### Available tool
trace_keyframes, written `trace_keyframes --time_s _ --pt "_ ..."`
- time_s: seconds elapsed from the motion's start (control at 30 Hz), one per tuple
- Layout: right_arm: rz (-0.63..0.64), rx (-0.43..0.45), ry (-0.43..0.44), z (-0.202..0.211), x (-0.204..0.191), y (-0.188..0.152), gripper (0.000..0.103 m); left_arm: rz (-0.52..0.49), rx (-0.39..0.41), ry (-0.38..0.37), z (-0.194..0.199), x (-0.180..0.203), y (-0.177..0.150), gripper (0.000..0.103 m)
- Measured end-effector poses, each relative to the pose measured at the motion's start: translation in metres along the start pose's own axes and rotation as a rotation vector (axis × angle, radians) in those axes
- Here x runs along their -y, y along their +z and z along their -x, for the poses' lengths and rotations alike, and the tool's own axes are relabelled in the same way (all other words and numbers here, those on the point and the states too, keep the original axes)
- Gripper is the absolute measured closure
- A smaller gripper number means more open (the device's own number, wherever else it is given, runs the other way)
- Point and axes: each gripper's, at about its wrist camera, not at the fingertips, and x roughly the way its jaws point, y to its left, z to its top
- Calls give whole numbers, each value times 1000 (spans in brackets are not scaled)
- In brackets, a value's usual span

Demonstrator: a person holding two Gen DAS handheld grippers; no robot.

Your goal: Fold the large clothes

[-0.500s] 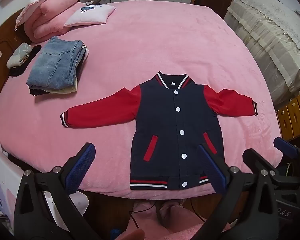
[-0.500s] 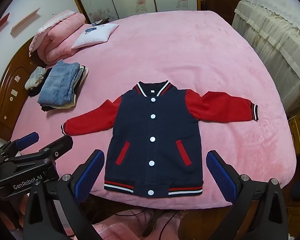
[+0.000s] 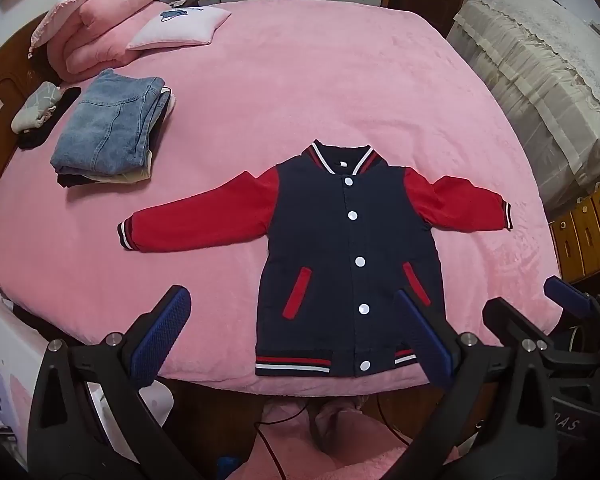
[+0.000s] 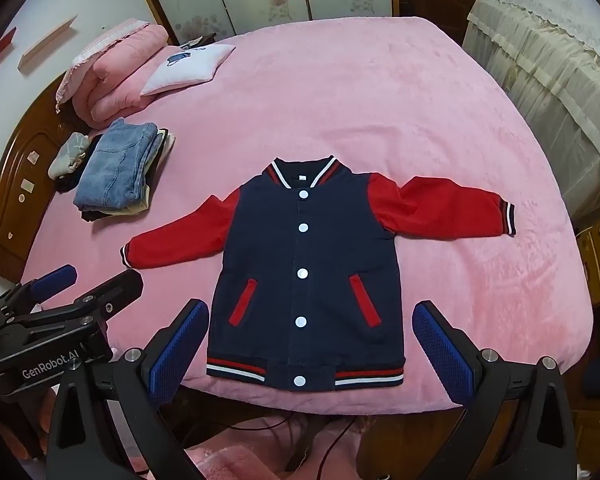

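Pink bed (image 4: 380,92), jacket (image 4: 308,272) flat at 6 o'clock edge, sleeves spread for folding, left tool (image 3: 296,336) and right tool (image 4: 312,352) gaping wide, empty, hovering above hem.

Left wrist view: from above the foot edge of the pink plush-covered bed (image 3: 300,80), angled steeply down, left of centre. Right wrist view: same edge, further right. Shared: navy-and-red buttoned varsity jacket (image 3: 352,256) (image 4: 308,272), whole bed.

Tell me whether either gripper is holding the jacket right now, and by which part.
Nothing is held. The left gripper and right gripper hover with jaws wide open above the jacket, which lies flat on the bed.
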Motion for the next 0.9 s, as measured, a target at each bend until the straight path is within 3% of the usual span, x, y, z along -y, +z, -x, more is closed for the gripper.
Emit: trace_keyframes --time_s 0.4,0.73,0.9 --pt "18 10 -38 14 -1 -13 0 1 13 2 1 -3 0 3" --pt "24 47 -40 41 19 -28 0 -14 33 11 22 29 -24 3" --pt "42 77 -34 62 36 -43 0 33 40 -10 31 38 -39 3"
